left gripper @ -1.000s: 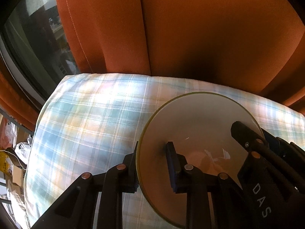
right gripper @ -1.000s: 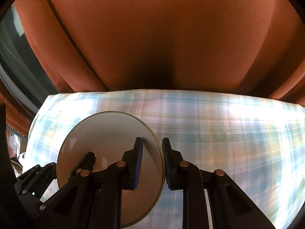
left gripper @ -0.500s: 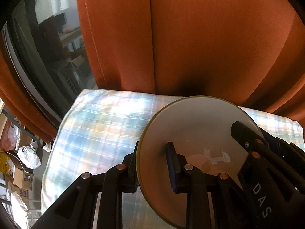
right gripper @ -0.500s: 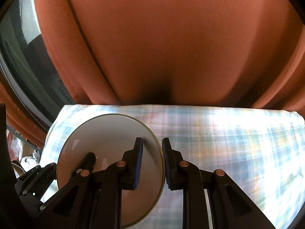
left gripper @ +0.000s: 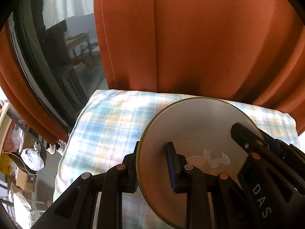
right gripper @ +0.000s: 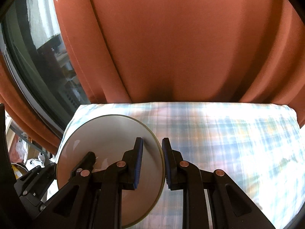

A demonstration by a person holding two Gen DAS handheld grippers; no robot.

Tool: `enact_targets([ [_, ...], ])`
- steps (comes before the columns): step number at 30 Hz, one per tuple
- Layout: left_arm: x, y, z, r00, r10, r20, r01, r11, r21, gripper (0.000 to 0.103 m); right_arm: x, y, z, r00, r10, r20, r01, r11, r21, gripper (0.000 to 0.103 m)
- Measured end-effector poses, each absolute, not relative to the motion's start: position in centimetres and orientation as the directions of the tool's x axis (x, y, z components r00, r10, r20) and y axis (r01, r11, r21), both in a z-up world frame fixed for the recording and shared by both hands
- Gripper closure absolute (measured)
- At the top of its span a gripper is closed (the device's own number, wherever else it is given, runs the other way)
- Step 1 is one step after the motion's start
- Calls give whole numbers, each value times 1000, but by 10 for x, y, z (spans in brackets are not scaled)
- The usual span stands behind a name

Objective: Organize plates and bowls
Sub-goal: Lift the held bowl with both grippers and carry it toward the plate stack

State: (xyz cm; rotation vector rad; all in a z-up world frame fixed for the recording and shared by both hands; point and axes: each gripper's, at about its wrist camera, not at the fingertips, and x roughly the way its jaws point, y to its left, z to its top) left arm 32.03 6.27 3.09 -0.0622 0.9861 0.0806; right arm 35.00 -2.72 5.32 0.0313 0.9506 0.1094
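Note:
A cream bowl (left gripper: 198, 129) with a thin green-yellow rim hangs in the air over the checked tablecloth (left gripper: 106, 126), held from both sides. My left gripper (left gripper: 152, 148) is shut on its left rim, one pad inside the bowl and one outside. At the right rim my right gripper (left gripper: 257, 137) clamps the same way. In the right wrist view the bowl (right gripper: 106, 137) lies to the left, my right gripper (right gripper: 152, 143) is shut on its near rim, and my left gripper (right gripper: 70, 161) grips the far side. The bowl is tilted and has nothing in it.
The checked tablecloth (right gripper: 228, 133) stretches bare to the right. An orange curtain (left gripper: 209, 47) hangs right behind the table. A dark window (left gripper: 57, 57) is at the left. Boxes and bags (left gripper: 30, 158) litter the floor beyond the table's left edge.
Both grippers have risen together with the bowl still clamped between them. The table has dropped lower and smaller in both views, and more curtain and window show.

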Motion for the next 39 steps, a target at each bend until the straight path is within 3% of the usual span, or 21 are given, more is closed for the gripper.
enact_targets([
  [21, 226, 32, 33, 540, -157, -827, 140, 985, -96, 81, 204, -66, 79, 592, -103, -800, 154, 988, -13, 79],
  [39, 159, -25, 9, 505, -83, -859, 59, 996, -62, 80, 137, -122, 58, 537, -56, -842, 107, 994, 2, 79],
])
